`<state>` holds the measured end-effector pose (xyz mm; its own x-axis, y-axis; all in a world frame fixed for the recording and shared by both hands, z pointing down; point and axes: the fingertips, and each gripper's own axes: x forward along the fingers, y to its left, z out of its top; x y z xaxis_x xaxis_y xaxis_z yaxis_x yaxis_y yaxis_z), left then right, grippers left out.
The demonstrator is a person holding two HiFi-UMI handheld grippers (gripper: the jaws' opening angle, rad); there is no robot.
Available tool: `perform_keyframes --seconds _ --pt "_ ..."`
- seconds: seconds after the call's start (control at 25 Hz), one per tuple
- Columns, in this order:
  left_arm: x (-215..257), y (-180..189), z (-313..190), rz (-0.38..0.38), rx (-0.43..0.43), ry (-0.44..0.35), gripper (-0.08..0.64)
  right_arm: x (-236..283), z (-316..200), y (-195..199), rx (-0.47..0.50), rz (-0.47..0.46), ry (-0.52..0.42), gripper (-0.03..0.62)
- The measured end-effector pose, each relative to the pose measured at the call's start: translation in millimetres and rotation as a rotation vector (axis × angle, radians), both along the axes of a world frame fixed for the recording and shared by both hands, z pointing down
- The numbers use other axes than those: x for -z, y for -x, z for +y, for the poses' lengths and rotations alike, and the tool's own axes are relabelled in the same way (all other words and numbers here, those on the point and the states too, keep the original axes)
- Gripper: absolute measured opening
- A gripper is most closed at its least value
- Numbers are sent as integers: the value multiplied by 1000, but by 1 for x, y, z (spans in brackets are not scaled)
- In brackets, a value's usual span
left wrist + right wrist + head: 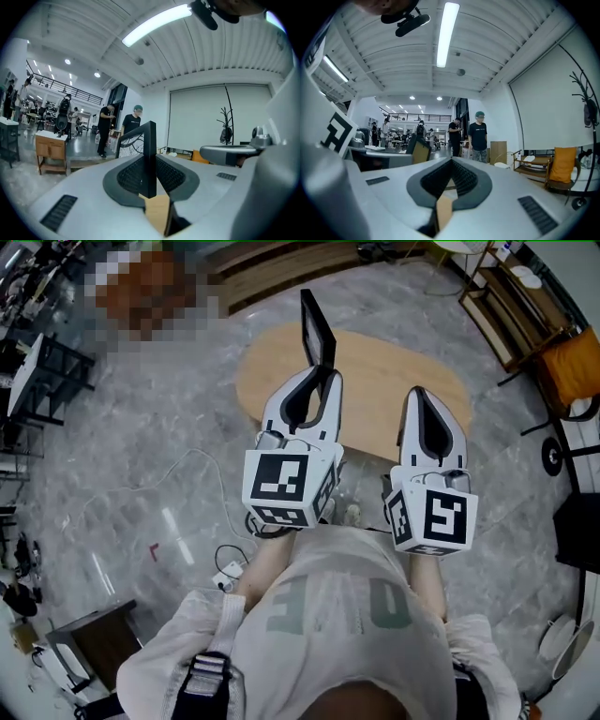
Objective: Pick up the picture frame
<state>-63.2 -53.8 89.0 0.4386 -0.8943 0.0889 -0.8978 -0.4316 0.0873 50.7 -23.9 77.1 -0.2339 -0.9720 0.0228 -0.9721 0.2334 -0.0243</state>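
The picture frame is black and thin. It stands upright out of my left gripper, whose jaws are shut on its lower edge, high above the oval wooden table. In the left gripper view the frame's edge sits clamped between the dark pads, with a branch picture on its face. My right gripper is raised beside it on the right, jaws closed together with nothing between them. From the right gripper view, those jaws meet at the tips and the frame's brown back shows to the left.
A marbled grey floor lies below, with a white cable and power strip. A wooden shelf and an orange chair stand at the right, a dark low stand at bottom left. Two people stand ahead in the hall.
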Motion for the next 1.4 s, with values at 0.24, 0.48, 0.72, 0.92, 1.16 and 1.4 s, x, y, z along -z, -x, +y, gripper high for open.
perform_keyframes --seconds 0.24,0.48,0.72,0.92,1.16,1.4 --pt "1 3 12 -20 -14 -31 83 -29 13 3 -17 -11 66 5" --pt "6 1 13 -20 -30 -46 83 -28 14 -2 -44 15 62 5" --pt "8 -6 13 -22 -46 -55 83 -26 14 -8 -51 15 57 5" --pt "8 -8 14 -15 -43 -55 83 -24 15 -10 -51 13 44 5" --pt "8 -10 16 -10 -40 -48 83 -23 16 -14 -50 21 47 5" --pt "4 -11 24 -17 -47 -44 83 -26 23 -13 -46 24 49 5"
